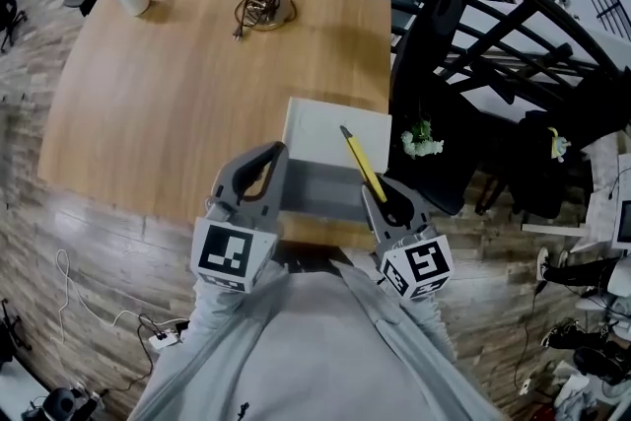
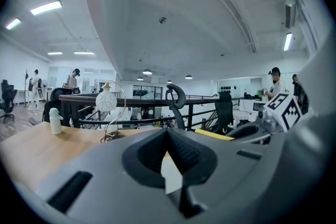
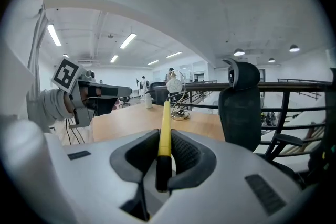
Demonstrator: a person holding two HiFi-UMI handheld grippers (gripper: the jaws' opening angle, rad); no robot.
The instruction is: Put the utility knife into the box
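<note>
utility knife (image 1: 363, 165) clamped in right gripper (image 1: 386, 200) over box (image 1: 325, 128); left gripper (image 1: 272, 159) jaws together just beside box.

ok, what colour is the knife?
The knife is yellow with a black end; it shows best in the right gripper view.

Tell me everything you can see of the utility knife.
The utility knife is a slim, straight stick with a yellow, plastic-looking body and a black rear end. The right gripper has its jaws shut on it near that black end, and nothing else touches it. It points forward, away from the person. In the head view its tip lies over the white box. Whether a blade is out cannot be told.
</note>
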